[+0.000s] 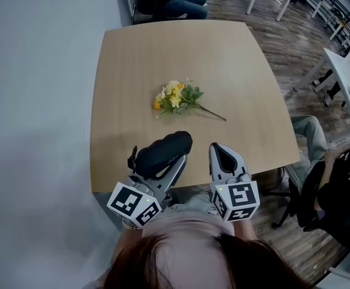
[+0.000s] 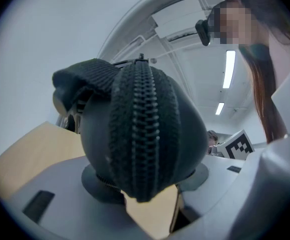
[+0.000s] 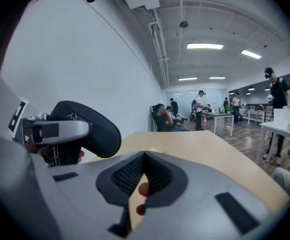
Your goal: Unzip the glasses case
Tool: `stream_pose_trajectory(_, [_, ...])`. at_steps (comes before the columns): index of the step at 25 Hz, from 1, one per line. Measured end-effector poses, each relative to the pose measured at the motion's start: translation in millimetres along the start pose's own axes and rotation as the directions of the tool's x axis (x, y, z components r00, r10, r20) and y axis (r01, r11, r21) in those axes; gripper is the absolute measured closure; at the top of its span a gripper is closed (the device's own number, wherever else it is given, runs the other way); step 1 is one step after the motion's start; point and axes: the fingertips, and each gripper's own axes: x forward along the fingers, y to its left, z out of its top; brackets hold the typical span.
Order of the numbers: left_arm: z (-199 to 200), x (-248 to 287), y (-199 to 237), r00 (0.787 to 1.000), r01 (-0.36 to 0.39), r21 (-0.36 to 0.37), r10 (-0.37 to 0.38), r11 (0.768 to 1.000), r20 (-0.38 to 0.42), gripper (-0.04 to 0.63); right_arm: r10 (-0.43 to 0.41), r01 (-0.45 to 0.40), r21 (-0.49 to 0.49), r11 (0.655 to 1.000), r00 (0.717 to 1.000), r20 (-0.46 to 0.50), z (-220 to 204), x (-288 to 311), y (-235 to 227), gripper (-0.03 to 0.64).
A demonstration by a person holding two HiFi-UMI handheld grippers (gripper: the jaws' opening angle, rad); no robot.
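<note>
The black glasses case (image 1: 164,151) hangs over the near edge of the wooden table (image 1: 162,53), and my left gripper (image 1: 162,163) is shut on it from both sides. In the left gripper view the case (image 2: 145,134) fills the middle with its closed zip (image 2: 142,129) facing the camera and a woven tab (image 2: 85,81) at its upper left. My right gripper (image 1: 218,149) sits just to the right of the case, apart from it, shut with nothing held. In the right gripper view its pads (image 3: 135,174) meet, and the case (image 3: 90,126) shows at the left.
A bunch of yellow flowers (image 1: 178,98) lies mid-table beyond the grippers. People sit past the far edge (image 1: 175,2) and in a chair at the right (image 1: 334,182). White tables (image 1: 349,83) stand on the wooden floor to the right. A plain wall runs along the left.
</note>
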Motion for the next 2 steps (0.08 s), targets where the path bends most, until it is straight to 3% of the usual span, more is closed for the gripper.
stream_pose_trajectory(2, [0.4, -1.4, -3.6, 1.000, -0.001, 0.054, 0.001, 0.999, 0.004, 0.357, 0.001, -0.001, 0.001, 1.000, 1.000, 0.002, -0.8, -0.3, 0.1, 0.601])
